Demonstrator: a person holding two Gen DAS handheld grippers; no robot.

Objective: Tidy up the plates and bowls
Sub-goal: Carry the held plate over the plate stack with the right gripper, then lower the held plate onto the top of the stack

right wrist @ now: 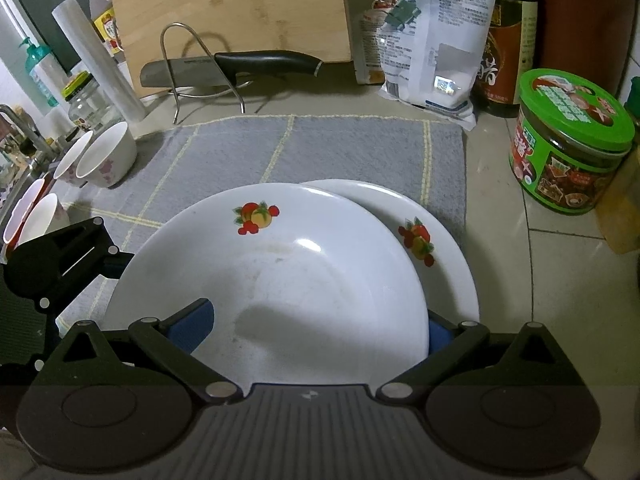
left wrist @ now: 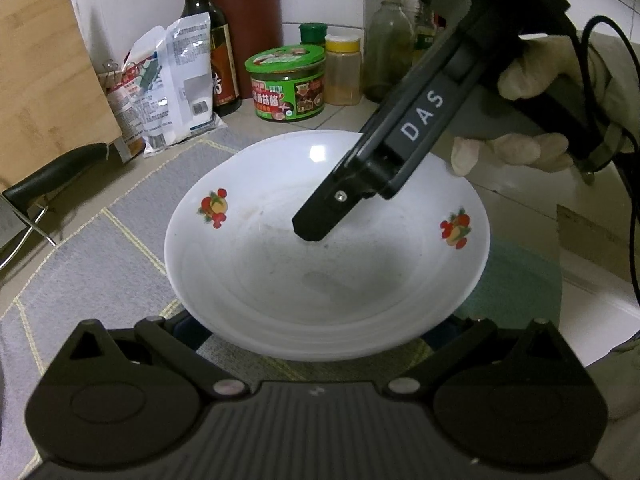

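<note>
Two white plates with fruit prints sit overlapped just ahead of the right gripper (right wrist: pixel 316 332). The upper plate (right wrist: pixel 272 280) lies off-centre on the lower plate (right wrist: pixel 440 232), shifted left of it. The right jaws stand wide, one blue pad each side of the upper plate's near rim, not visibly clamping. From the left wrist view, the left gripper (left wrist: pixel 316 344) reaches under the same plate's near edge with its jaws also spread; whether they touch it cannot be told. Both grippers are equally close, so centring the stack probably means nudging the upper plate rightward.
</note>
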